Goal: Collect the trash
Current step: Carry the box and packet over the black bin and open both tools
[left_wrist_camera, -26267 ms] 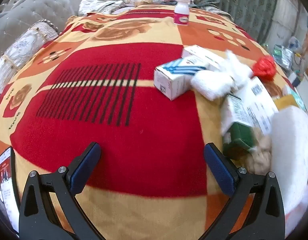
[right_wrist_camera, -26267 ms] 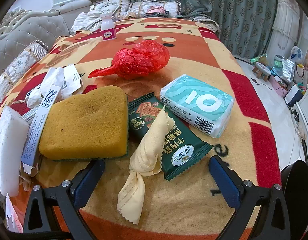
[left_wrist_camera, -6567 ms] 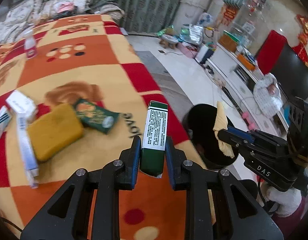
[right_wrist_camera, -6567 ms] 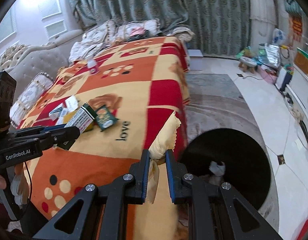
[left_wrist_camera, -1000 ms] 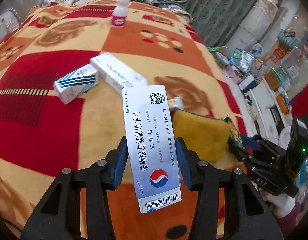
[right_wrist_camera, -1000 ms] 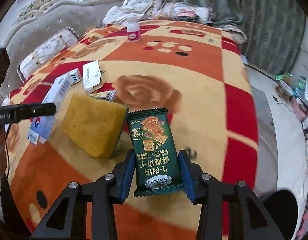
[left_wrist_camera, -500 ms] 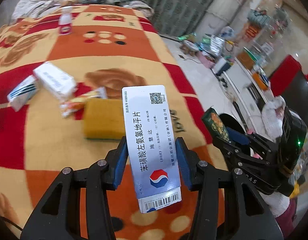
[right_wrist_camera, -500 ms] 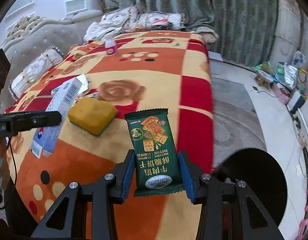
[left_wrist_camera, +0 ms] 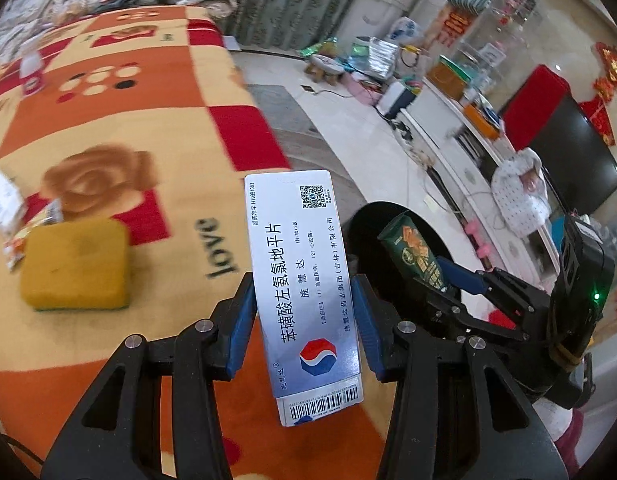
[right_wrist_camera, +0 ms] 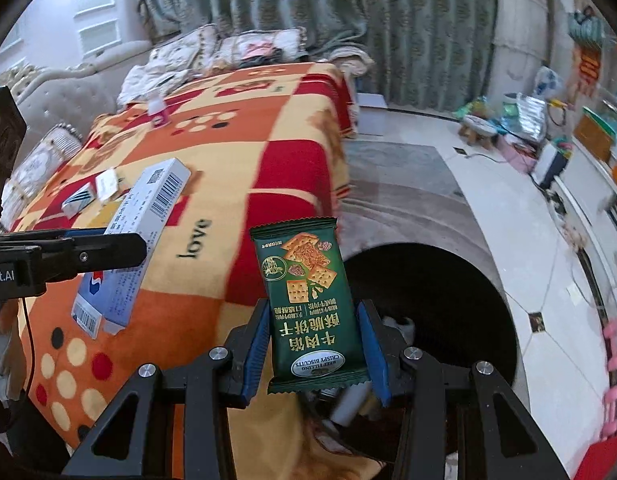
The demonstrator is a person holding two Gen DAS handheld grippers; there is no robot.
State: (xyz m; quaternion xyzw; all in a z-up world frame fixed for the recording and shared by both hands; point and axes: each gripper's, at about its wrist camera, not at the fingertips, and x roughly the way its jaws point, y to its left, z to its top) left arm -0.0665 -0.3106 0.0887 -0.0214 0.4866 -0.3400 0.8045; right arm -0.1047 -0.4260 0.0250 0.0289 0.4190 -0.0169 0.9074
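My left gripper [left_wrist_camera: 304, 320] is shut on a flat white and blue medicine box [left_wrist_camera: 300, 264], held upright over the blanket's near edge. My right gripper [right_wrist_camera: 314, 344] is shut on a green biscuit packet [right_wrist_camera: 308, 304]; the same packet [left_wrist_camera: 414, 254] shows in the left wrist view over the black bin [left_wrist_camera: 372, 224]. In the right wrist view the black bin [right_wrist_camera: 448, 300] opens just beyond the packet, with trash inside. The medicine box [right_wrist_camera: 128, 240] in the left gripper [right_wrist_camera: 140, 246] hangs to the left, over the blanket.
A yellow sponge [left_wrist_camera: 74, 264], a snack wrapper [left_wrist_camera: 24, 236] and a white box [left_wrist_camera: 0, 200] lie on the patterned blanket [left_wrist_camera: 148, 120]. A small white bottle [left_wrist_camera: 30, 70] stands far back. Grey rug, white floor, TV stand and clutter lie to the right.
Both grippers have swung right, off the middle of the blanket toward the bin, each keeping its item. The bin now fills more of both views.
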